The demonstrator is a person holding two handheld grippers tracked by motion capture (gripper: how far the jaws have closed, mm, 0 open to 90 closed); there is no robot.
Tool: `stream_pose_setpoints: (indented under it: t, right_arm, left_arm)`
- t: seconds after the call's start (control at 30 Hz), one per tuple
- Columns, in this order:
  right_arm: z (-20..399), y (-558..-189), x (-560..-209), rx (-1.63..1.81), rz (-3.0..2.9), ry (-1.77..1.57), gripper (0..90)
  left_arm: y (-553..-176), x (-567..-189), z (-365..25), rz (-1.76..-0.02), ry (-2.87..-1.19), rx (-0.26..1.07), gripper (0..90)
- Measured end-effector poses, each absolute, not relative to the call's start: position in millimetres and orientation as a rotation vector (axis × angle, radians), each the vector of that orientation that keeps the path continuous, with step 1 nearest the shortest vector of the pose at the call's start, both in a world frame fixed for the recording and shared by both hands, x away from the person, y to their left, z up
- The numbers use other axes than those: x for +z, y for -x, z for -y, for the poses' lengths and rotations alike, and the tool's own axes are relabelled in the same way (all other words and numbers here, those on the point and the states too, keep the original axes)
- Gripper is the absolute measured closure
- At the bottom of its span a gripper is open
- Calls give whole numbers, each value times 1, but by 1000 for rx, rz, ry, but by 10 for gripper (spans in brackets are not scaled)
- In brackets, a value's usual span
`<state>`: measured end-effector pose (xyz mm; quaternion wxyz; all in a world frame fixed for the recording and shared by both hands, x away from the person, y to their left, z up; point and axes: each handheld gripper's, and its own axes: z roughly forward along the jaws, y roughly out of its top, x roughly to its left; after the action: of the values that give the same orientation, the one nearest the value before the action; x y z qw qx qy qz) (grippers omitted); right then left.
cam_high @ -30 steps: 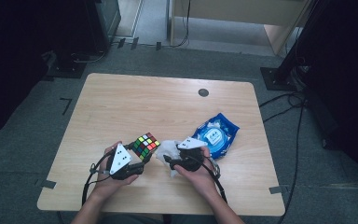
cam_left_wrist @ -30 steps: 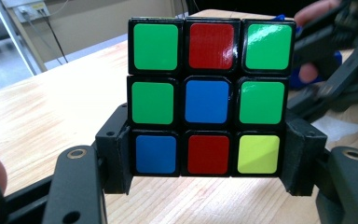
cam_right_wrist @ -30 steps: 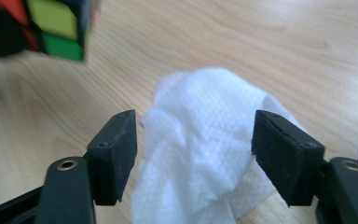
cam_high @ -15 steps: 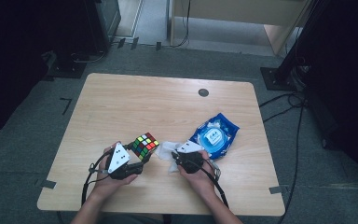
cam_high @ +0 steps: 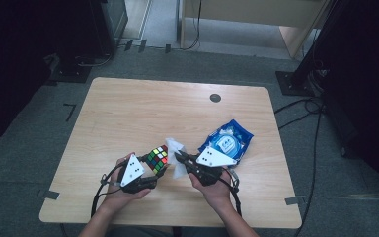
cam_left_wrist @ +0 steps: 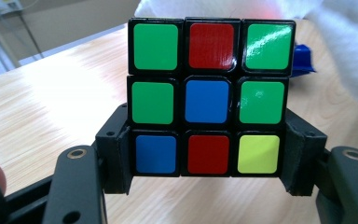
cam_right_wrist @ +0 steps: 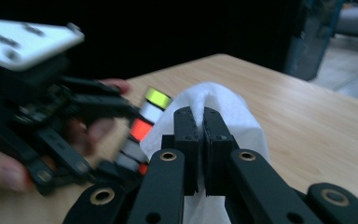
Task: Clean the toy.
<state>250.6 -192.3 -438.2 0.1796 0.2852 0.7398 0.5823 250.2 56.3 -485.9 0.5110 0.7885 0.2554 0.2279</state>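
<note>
On a light wooden desk (cam_high: 128,113), the left gripper (cam_high: 150,173) clamps a multicoloured plastic puzzle cube (cam_high: 157,159) between its jaws, held just above the desk's near edge. The right gripper (cam_high: 180,159) has just closed its jaws, now pressed together on a fold of a white wet wipe (cam_high: 176,150), which hangs right beside the cube. A blue wipes packet (cam_high: 229,140) lies behind the right gripper.

A lab-like room: bare wooden table (cam_high: 128,113) on grey carpet, floor cables (cam_high: 306,106), dark equipment stands (cam_high: 296,81).
</note>
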Motion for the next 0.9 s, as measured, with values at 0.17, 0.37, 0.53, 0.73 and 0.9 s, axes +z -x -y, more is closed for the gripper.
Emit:
stream_pose_setpoints:
  t: [0.17,0.37,0.53,0.73,0.9]
  right_arm:
    - [180,-240,-430,1720,-2119,-734,877]
    - [178,-243,-436,1701,-2109,-773,873]
    - [188,-250,-441,1673,-2063,-882,871]
    - [198,-261,-455,1583,-2058,-991,870]
    - [199,-258,-447,1629,-2048,-985,870]
  left_arm:
    - [-243,-487,-44,-567,-1917,524,341]
    - [-236,-481,-40,-518,-1883,506,342]
    - [-235,-477,-43,-502,-1863,501,343]
    - [-238,-474,-51,-527,-1838,516,343]
    - [-244,-477,-53,-565,-1869,522,343]
